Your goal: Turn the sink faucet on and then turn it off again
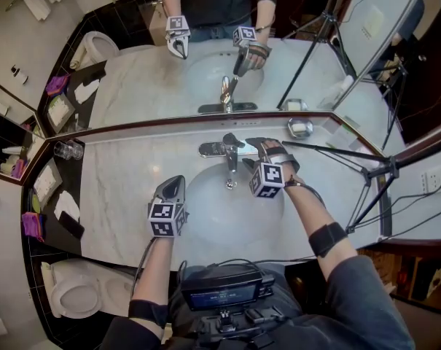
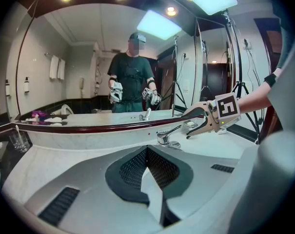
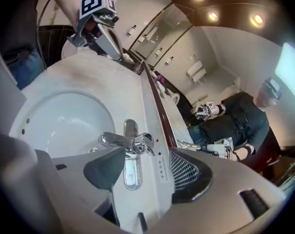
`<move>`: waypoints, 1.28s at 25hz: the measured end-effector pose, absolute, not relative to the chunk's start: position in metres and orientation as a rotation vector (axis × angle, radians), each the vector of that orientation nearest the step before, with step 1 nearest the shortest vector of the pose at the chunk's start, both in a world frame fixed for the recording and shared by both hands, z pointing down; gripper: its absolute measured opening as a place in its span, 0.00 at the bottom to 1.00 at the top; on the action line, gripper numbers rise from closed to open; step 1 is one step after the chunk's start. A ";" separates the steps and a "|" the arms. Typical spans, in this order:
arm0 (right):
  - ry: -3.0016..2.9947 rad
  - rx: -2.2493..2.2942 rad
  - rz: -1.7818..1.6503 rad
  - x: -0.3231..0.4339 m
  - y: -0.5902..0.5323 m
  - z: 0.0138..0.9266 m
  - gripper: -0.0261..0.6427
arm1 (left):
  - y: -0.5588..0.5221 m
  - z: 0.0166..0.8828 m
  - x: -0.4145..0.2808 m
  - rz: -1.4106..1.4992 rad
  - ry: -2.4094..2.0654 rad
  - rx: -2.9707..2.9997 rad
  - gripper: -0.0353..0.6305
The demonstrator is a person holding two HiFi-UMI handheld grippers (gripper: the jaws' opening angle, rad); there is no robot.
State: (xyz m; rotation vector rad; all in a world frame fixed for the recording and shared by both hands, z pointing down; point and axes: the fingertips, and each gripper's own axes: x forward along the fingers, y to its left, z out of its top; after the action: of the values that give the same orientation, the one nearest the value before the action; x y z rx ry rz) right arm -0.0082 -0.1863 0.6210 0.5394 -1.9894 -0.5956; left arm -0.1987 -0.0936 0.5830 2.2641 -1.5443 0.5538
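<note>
The white sink basin (image 1: pixel 205 214) is sitting at the centre of the head view, showing bare white inside. A glass (image 1: pixel 68 150) is standing on the counter at the left, its contents unclear. The right gripper (image 3: pixel 147 169) is hovering with jaws wide apart, the chrome faucet (image 3: pixel 130 143) lying in the gap just ahead, with neither pad pressing on it. The left gripper (image 2: pixel 147 160) is hovering at the basin's lower left, jaws together on nothing. Small print beside the faucet's red and blue dots is showing too small to read.

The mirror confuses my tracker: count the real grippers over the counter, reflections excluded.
2. The left gripper, shut, hangs by the basin's left edge; the right gripper, open, is close beside the faucet. The mirror merely repeats both; none seems hidden.
</note>
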 end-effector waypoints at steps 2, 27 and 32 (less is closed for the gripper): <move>-1.958 0.480 -0.646 -0.015 -0.190 0.626 0.50 | -0.094 0.585 -0.200 0.557 -1.544 2.259 0.06; -1.765 0.368 -0.870 -0.023 -0.206 0.673 0.28 | -0.092 0.608 -0.202 0.584 -1.523 2.212 0.06; -1.771 0.384 -0.847 -0.020 -0.203 0.676 0.28 | -0.093 0.607 -0.199 0.585 -1.517 2.216 0.06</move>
State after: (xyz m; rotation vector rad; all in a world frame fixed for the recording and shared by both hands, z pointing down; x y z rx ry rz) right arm -0.0202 -0.2033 0.6763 0.3838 -1.7710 -0.8473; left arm -0.1994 -0.0934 0.6071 2.2162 -1.5174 0.5849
